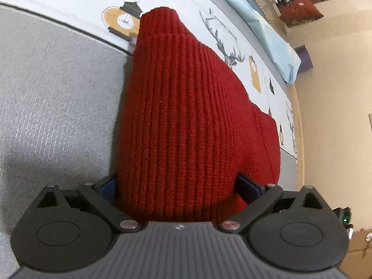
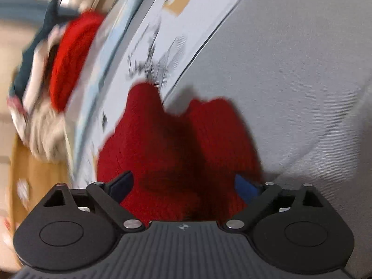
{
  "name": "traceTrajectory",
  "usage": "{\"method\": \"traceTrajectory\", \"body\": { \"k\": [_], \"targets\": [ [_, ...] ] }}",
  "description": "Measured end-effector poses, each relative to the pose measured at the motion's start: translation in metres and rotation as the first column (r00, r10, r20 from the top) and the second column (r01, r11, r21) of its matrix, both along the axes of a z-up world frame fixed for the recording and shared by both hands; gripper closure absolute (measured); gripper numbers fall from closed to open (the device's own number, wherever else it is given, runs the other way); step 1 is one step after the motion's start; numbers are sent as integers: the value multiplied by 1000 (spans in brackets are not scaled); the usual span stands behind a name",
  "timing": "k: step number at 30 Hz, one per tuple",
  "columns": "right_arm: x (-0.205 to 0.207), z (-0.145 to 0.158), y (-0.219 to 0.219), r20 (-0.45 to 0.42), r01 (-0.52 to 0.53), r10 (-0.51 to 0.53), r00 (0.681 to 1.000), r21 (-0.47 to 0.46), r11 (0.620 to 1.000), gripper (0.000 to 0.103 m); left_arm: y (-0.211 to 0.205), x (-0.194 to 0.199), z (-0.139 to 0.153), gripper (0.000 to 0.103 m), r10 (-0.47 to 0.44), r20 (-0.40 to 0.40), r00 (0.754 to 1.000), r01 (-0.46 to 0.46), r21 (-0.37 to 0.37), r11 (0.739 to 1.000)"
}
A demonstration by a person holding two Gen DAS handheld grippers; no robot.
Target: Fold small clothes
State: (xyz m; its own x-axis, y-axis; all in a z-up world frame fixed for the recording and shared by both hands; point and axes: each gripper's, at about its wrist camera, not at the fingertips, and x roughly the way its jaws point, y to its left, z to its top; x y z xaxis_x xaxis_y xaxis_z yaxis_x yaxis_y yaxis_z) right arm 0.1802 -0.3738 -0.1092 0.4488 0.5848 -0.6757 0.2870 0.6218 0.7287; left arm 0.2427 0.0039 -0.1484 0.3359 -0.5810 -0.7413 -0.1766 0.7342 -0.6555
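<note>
A red ribbed knit garment (image 1: 181, 116) fills the middle of the left wrist view and hangs from my left gripper (image 1: 176, 188), whose blue fingers (image 1: 247, 187) are closed on its near edge. In the right wrist view, which is motion-blurred, the same red knit (image 2: 176, 148) bunches between the blue fingers (image 2: 244, 188) of my right gripper (image 2: 183, 188), which is shut on it. The fingertips of both grippers are hidden by the fabric. A grey sheet (image 1: 53, 107) lies under the garment.
A white cloth printed with lamps and a deer (image 1: 223, 46) covers the surface beyond the grey sheet (image 2: 290, 69). A pale blue folded cover (image 1: 274, 44) lies at its far edge. A pile of clothes with another red knit (image 2: 69, 62) sits at the left. A cardboard box (image 1: 362, 251) stands nearby.
</note>
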Motion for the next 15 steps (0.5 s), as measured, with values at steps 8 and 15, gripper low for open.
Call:
{"method": "traceTrajectory", "body": {
  "k": [8,15],
  "targets": [
    [19,19,52,86,-81,92,992,-131,988,47,-3,15,60,39,-55,152,987,32,154,988],
    [47,37,101,213,-65,88,973,-113,991,59,41,29,119,40,-55,302,952,-30,269,963]
  ]
}}
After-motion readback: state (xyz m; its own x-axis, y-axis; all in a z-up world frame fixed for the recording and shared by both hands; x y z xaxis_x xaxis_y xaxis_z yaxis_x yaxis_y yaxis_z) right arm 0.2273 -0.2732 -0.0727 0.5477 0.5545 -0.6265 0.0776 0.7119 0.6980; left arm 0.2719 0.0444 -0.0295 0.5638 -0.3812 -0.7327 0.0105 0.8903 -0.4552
